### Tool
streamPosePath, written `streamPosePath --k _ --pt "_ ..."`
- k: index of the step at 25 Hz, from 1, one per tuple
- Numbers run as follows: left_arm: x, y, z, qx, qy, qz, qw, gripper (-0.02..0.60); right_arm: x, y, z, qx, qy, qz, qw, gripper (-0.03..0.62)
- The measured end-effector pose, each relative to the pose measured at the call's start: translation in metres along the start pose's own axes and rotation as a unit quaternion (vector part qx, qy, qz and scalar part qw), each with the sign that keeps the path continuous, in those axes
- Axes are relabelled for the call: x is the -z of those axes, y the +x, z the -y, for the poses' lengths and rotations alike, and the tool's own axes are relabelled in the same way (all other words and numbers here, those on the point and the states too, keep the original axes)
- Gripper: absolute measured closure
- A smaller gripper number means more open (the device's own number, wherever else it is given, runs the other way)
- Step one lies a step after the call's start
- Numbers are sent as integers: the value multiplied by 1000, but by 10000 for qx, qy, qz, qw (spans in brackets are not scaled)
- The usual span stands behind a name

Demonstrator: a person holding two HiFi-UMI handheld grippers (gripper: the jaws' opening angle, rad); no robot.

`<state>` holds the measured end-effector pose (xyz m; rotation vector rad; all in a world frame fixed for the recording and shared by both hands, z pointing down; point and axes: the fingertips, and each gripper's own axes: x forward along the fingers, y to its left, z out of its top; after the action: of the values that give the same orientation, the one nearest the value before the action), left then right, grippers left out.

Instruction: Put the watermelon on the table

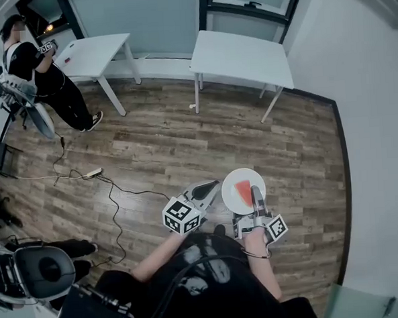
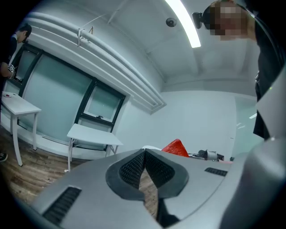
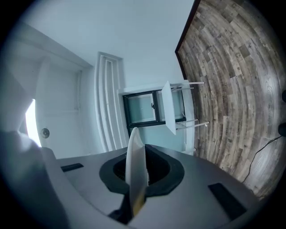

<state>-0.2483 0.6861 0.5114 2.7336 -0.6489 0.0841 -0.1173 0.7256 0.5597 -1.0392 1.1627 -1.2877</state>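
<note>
Watermelon aloft on plate

Right gripper clamped on rim of one white plate, one red watermelon slice on it, over wood floor. Left gripper pinched together, empty, just beside plate. Two white tables well away, by far wall

The right gripper has its two dark pads pressed together on the rim of a white plate, which stands edge-on between them and rises above the jaw tips. The whole picture is rolled on its side. The wooden floor fills the right side, and the pale wall fills the left. A white table stands at the floor's far edge against the wall, its top seen edge-on and its legs pointing right. Just behind it is a dark-framed window. A thin black cable lies on the floor near the picture's right edge.
</note>
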Motion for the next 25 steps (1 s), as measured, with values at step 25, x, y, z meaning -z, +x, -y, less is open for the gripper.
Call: streamPosePath --k 25 --pt "-8 62 -106 -9 -565 -134 9983 577 -13 105 22 -341 367 -37 9987 570"
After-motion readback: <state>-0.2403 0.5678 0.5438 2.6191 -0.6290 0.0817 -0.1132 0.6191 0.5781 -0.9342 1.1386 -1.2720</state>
